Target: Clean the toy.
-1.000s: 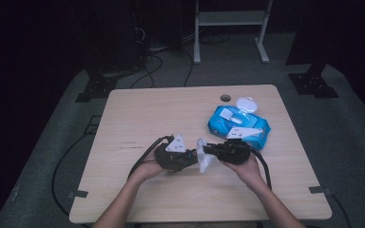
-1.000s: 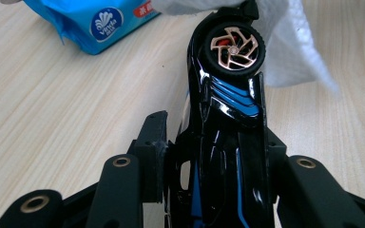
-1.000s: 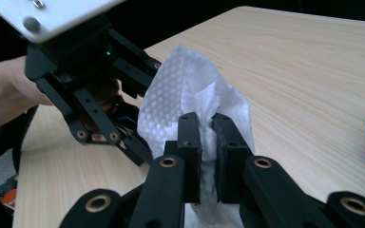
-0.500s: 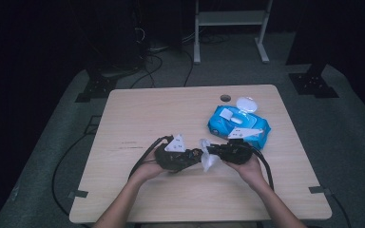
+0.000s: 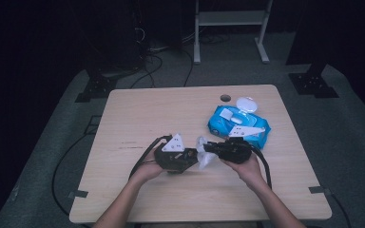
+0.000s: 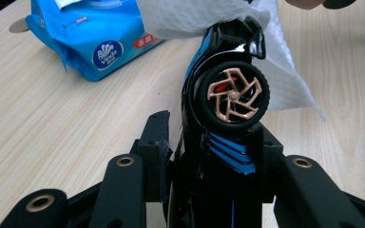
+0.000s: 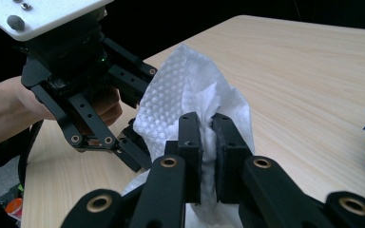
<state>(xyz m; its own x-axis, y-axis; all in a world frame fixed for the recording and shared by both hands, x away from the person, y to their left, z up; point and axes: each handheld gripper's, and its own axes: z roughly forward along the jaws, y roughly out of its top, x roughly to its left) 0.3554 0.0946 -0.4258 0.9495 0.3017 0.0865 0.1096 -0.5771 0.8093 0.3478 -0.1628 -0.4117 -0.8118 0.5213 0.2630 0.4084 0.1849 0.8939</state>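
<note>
Dark floor and cable runs surround a pale wooden tabletop (image 5: 138,118), and near its middle front the person's two hands meet around a small toy car. Take the blue wipes pack (image 5: 237,124) as the landmark: it lies toward the far right of the tabletop with its white lid flipped open, and the left tool (image 5: 190,159) and right tool (image 5: 208,149) sit just in front of it, tip to tip.

The left tool (image 6: 206,142) has its jaws closed on the toy car (image 6: 223,118) — a glossy black body with blue stripes, one wheel with a copper-coloured rim facing the camera. The car stands nose-out between the pads, pointing toward the wipes pack (image 6: 90,38), which lies beyond it and to the left in the left gripper view. The jaws have just been closing a little further, with the car between them.

The right tool (image 7: 208,137) is pinched tight on a white embossed wipe (image 7: 180,104) — the two black pads squeeze a fold of it, and the rest billows above and around them. In the left gripper view that wipe (image 6: 190,16) drapes over the far end of the car and hangs behind it down to the wood. From the high view, the wipe (image 5: 204,154) shows as a pale crumple between the two tools, nearer the person than the wipes pack.
</note>
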